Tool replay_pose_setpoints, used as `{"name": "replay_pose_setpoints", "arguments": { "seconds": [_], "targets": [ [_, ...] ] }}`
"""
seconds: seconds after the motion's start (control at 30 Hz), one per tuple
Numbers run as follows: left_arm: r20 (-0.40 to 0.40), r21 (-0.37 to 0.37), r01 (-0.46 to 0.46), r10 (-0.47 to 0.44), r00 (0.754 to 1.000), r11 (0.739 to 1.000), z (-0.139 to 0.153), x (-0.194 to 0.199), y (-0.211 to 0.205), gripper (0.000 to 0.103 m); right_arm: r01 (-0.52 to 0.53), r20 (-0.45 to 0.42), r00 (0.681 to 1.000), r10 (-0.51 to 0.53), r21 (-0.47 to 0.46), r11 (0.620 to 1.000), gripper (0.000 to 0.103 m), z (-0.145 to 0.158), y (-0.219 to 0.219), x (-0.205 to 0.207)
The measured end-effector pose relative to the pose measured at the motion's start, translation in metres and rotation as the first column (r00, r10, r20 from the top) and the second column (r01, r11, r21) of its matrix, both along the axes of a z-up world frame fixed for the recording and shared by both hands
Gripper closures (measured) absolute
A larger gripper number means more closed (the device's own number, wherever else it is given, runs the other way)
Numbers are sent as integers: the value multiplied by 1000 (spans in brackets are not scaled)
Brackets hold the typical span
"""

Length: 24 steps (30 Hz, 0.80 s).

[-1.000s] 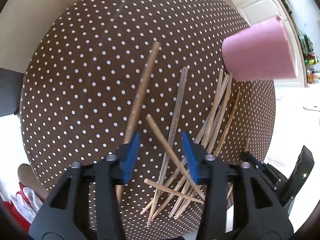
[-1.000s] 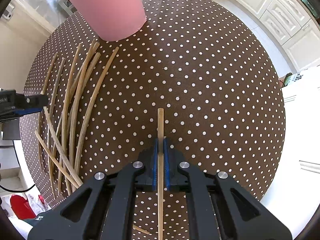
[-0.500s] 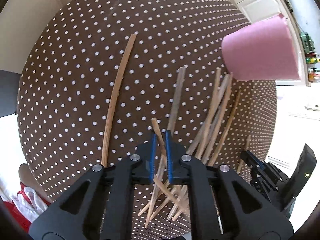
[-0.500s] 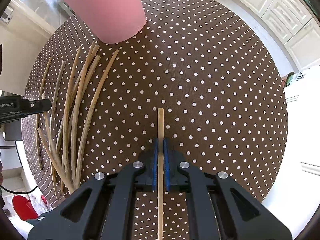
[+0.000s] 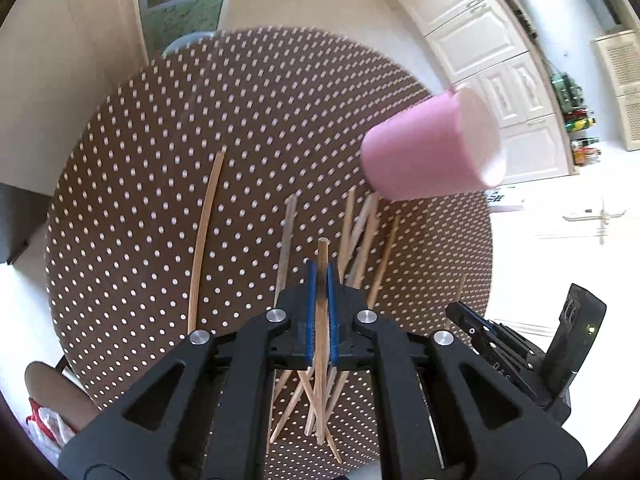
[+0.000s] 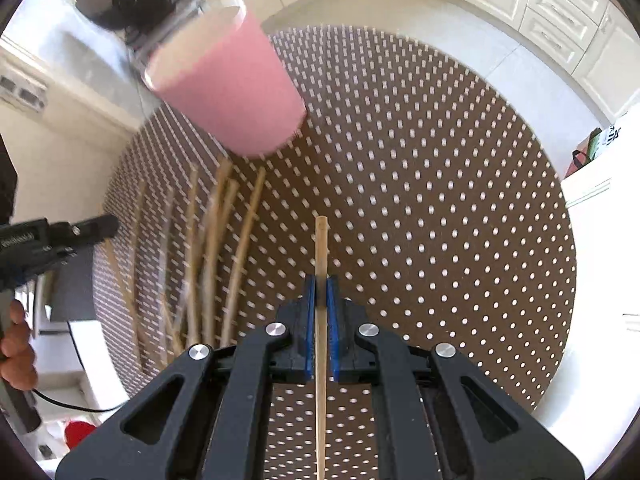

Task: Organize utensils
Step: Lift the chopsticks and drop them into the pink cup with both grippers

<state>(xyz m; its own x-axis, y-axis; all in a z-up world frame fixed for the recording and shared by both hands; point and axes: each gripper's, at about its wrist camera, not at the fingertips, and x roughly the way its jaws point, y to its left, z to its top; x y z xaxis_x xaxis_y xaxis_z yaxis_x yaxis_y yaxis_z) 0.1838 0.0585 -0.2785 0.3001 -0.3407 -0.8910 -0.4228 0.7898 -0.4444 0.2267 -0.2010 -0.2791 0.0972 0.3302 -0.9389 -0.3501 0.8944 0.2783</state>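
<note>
The utensils are thin, pale wooden chopsticks, straight-sided with blunt ends. A loose heap of chopsticks (image 5: 360, 236) lies on the round table with the brown white-dotted cloth (image 5: 160, 184), fanned out just below the tall pink plastic cup (image 5: 428, 152), their upper tips near the cup's base. One lone curved-looking chopstick (image 5: 204, 236) lies apart from the heap, on the side away from the cup.

In the right wrist view the heap (image 6: 216, 248) is smeared by motion blur, so single sticks cannot be counted. The cup's (image 6: 228, 92) inside is hidden. The lower ends of the heap vanish behind the black gripper bodies.

The left gripper (image 5: 319, 280) has its blue pads pressed together on one wooden chopstick (image 5: 322, 252), which pokes up past the pads toward the cup. The right gripper (image 6: 321, 292) is likewise clamped on a single straight chopstick (image 6: 321, 240), held over bare cloth well to the side of the cup; its lower end runs out of the picture.
</note>
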Motion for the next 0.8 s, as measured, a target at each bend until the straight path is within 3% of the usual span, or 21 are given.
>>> {"name": "replay_pose_setpoints", "arguments": {
  "seconds": [0.37, 0.6, 0.8],
  "targets": [
    [170, 48, 49, -57, 984, 998, 84, -20, 3, 98, 23, 204, 977, -57, 162, 987, 98, 93, -1, -5],
    [313, 83, 118, -138, 940, 990, 142, -18, -16, 98, 4, 365, 926, -92, 237, 972, 98, 147, 8, -18],
    [406, 113, 151, -185, 895, 982, 187, -16, -30, 98, -31, 482, 870, -102, 260, 965, 98, 167, 24, -23]
  ]
}}
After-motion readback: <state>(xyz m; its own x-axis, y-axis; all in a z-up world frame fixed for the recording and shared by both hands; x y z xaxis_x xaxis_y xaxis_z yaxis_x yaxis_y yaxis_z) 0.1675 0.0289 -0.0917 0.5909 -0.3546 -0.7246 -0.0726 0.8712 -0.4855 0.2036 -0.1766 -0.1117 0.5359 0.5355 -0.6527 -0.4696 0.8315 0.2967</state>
